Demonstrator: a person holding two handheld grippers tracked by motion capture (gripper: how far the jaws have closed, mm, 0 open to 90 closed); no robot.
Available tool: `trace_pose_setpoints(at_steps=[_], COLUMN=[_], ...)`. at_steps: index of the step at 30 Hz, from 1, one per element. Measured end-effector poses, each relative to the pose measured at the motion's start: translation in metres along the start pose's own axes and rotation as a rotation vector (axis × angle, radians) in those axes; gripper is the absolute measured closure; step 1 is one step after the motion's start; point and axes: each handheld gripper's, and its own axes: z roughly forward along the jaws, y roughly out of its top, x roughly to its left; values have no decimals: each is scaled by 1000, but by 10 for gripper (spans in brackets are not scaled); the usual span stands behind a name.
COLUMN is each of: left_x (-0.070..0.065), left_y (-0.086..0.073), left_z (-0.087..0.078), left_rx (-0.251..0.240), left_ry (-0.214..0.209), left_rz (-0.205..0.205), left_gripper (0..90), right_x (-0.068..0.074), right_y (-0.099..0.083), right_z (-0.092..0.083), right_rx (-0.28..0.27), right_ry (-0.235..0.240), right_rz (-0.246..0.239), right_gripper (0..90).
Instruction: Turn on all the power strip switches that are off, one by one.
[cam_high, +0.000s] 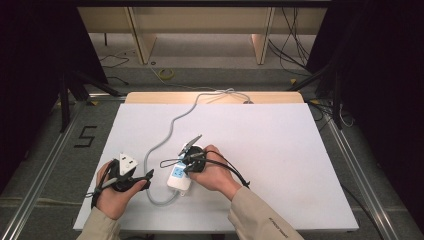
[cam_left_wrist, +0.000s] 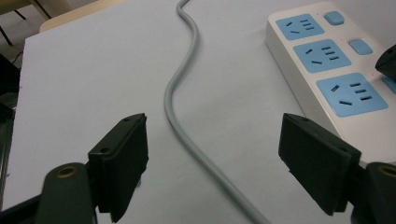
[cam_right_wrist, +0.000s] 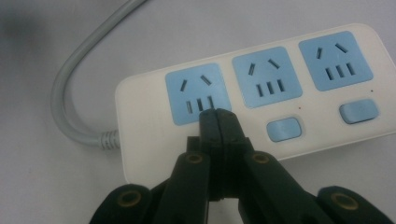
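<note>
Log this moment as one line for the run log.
left gripper: open, astride grey cable | right gripper: shut, tips over power strip switch

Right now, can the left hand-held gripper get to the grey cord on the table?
Probably yes. The left hand-held gripper is open, with its jaws spread to either side of the grey cord, and only bare table lies between them. The power strip sits off to one side, out of the way.

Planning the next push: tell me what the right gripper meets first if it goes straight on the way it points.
Probably the power strip: the right gripper, jaws shut, points at the strip's top beside the socket nearest the cable, where that socket's switch would sit. Whether it touches already is unclear.
</note>
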Motion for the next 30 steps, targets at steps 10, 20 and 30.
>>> trace_pose_setpoints(at_steps=[10, 20, 30], left_x=[1, 1, 1], left_y=[0, 0, -1], left_z=[0, 0, 0], left_rx=[5, 3, 2], left_ry=[-1, 1, 0], left_rz=[3, 0, 1], left_gripper=[239, 240, 239], right_x=[0, 3, 2], right_y=[1, 2, 2], right_z=[0, 1, 1], right_rx=[4, 14, 14], right_ry=[-1, -15, -10], right_rz=[2, 4, -1], right_gripper=[900, 900, 900])
